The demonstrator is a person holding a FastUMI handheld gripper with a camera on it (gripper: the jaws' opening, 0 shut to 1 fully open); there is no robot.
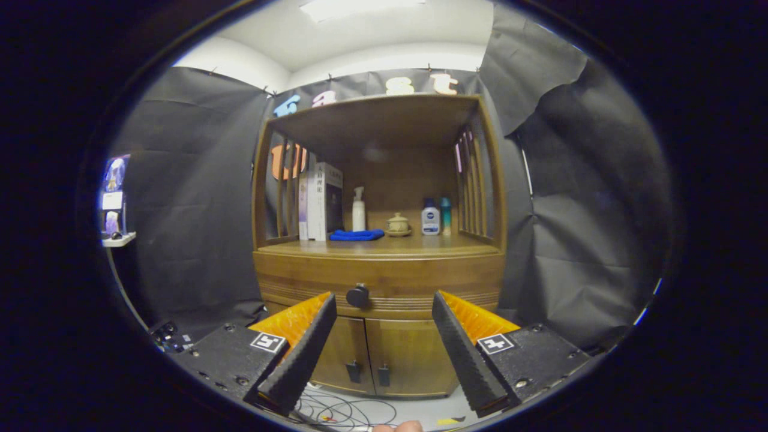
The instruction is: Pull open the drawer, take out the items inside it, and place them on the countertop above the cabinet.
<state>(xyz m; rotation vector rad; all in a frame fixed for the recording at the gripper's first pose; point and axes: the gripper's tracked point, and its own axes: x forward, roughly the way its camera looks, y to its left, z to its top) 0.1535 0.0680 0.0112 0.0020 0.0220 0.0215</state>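
The tongs (384, 309) are held spread wide, with nothing between the fingers, and are aimed at the wooden cabinet (379, 336) from some way off. The drawer (420, 282) is seen fully closed, directly below the tabletop (384, 246) and above the two lower doors (384, 354). Its dark round knob (358, 296) lies beyond the fingers, nearer the left one.

The knob is judged rigid and small; it should be gripped squarely from both sides, as a round surface may slip. The drawer is expected to slide stiffly and to call for a straight pull.

The drawer contents cannot be seen. On the tabletop stand books (321, 201), a spray bottle (359, 210), a folded blue cloth (356, 235), a small lidded pot (398, 225) and two bottles (437, 217).
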